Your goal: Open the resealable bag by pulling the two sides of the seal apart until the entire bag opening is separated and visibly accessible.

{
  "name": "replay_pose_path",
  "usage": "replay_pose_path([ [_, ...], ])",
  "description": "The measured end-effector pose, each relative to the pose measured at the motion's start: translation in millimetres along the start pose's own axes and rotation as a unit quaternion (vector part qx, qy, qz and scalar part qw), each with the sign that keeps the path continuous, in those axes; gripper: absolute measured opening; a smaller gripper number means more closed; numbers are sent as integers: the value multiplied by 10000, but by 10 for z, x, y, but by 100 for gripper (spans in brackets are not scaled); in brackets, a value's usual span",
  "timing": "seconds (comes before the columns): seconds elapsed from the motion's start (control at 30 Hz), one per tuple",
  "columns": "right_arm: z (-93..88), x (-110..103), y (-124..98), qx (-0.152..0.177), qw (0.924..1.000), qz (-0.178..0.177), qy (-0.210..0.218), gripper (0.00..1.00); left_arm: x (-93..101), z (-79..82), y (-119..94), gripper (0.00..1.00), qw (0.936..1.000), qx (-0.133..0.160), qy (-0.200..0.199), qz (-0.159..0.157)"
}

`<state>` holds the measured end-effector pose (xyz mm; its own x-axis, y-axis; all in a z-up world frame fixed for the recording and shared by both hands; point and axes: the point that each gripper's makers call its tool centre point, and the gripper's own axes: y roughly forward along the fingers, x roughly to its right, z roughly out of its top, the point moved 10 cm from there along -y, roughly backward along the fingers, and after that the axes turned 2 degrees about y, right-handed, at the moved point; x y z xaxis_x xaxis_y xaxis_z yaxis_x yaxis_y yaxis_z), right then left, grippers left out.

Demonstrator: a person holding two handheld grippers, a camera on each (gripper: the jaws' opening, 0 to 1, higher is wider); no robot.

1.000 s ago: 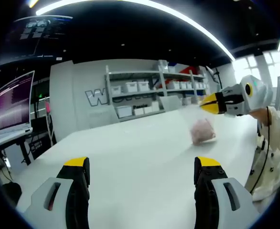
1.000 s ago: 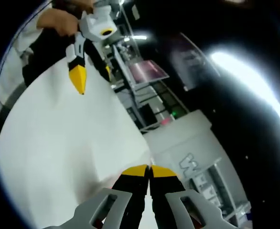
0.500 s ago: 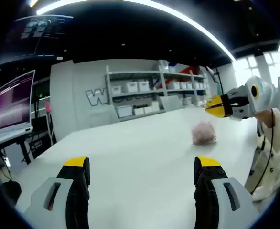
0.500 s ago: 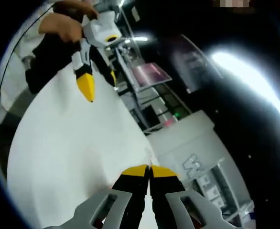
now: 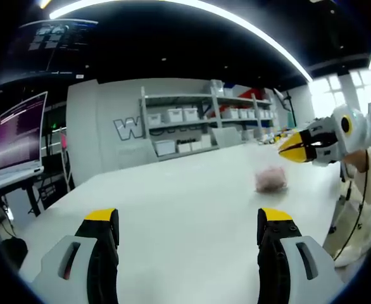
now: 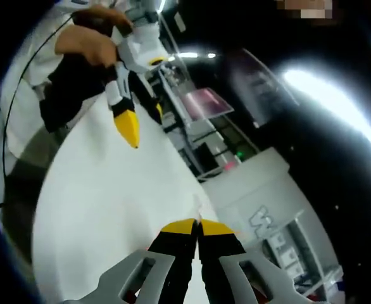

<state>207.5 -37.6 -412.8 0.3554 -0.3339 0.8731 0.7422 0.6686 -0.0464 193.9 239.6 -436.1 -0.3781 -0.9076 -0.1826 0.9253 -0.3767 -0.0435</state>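
Left tool [image 5: 188,229]: jaws wide apart, empty, low over the white table [image 5: 173,202], unchanged. Right tool [image 6: 198,227]: tips pressed together, pinching nothing discernible; since a second ago it has drifted further right in the left gripper view. Bag [image 5: 271,179] lies on the table, well beyond the left tool; blurred, long axis unclear.

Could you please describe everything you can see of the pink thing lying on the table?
The pink thing is a small, rounded, soft-looking lump, pale pink and blurred, resting on the white table toward its far right side. No gripper touches it: the right gripper hangs above and beside it, apart. Whether a clear bag surrounds it cannot be told.
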Motion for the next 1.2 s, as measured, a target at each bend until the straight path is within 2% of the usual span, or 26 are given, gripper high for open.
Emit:
replay_pose_path([
  [1.2,26,-436,-125,-68,9968,613,518,0,41,4,-66,89,10000,19,41,-15],
])
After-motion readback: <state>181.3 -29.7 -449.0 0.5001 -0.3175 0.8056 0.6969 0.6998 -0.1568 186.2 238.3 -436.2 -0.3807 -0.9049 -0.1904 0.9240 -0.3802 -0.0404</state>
